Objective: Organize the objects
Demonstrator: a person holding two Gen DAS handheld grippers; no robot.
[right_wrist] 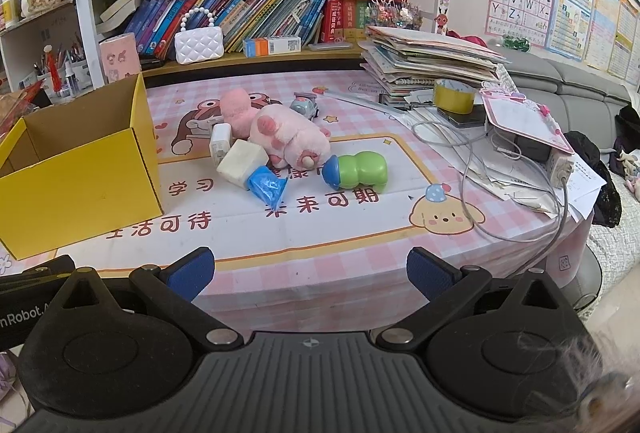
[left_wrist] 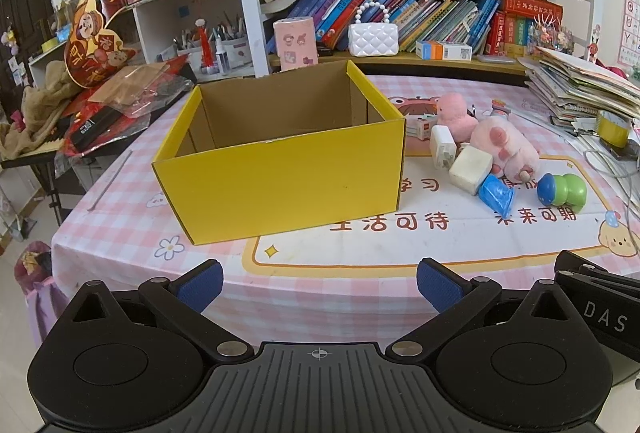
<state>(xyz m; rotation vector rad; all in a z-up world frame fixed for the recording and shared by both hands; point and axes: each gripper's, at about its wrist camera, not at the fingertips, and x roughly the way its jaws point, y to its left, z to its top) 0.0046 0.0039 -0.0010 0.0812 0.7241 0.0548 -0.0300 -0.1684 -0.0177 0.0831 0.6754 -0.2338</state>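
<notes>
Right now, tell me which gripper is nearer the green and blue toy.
Right. The right gripper faces the green and blue toy almost straight ahead; from the left gripper the toy lies far off to its right side.

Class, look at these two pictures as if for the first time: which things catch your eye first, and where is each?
The open yellow cardboard box stands out first, sitting empty toward the left of the pink checked tablecloth. To its right lies a jumble of small things: a pink plush toy, a green and blue plastic toy and a crumpled blue plastic bag. Behind, shelves crammed with books fill the background.
</notes>
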